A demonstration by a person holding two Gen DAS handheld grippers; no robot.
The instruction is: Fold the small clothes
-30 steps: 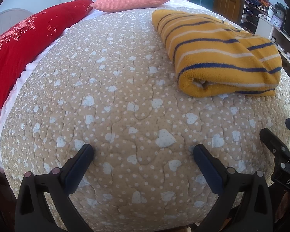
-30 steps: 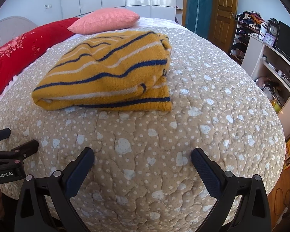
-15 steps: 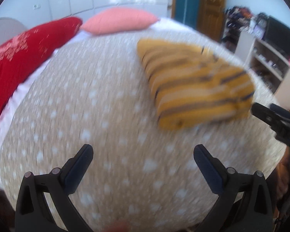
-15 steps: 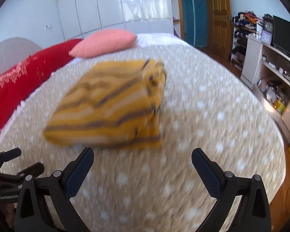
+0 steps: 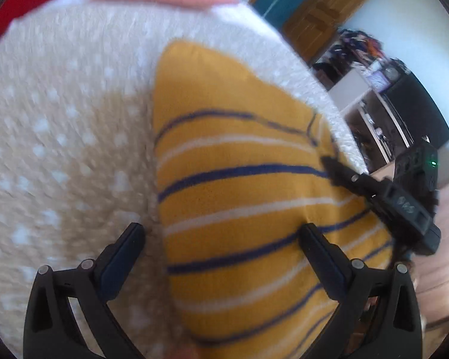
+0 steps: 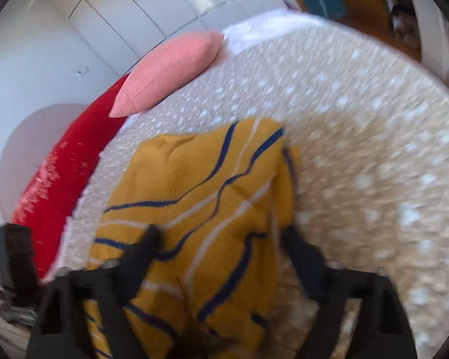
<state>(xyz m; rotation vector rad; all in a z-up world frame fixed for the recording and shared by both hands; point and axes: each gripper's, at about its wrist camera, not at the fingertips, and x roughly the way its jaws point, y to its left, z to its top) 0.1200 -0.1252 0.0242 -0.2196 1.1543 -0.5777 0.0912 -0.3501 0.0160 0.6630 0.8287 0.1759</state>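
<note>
A folded yellow sweater (image 5: 239, 203) with navy and white stripes lies on the beige dotted quilt (image 5: 60, 149). My left gripper (image 5: 221, 239) is open, its jaws straddling the sweater's left edge, close above it. My right gripper (image 6: 218, 245) is open over the sweater (image 6: 212, 197) in the right wrist view, which is blurred; the right gripper also shows in the left wrist view (image 5: 383, 197) at the sweater's right edge.
A pink pillow (image 6: 170, 71) and a red pillow (image 6: 63, 173) lie at the head of the bed. White wardrobes (image 6: 164, 9) stand behind. A wooden door (image 5: 323, 15) and cluttered shelves (image 5: 383, 107) are off the bed's right side.
Both grippers have moved forward fast from the bed's near edge to right over the sweater. Both views tilted and blurred. Jaws stayed open.
</note>
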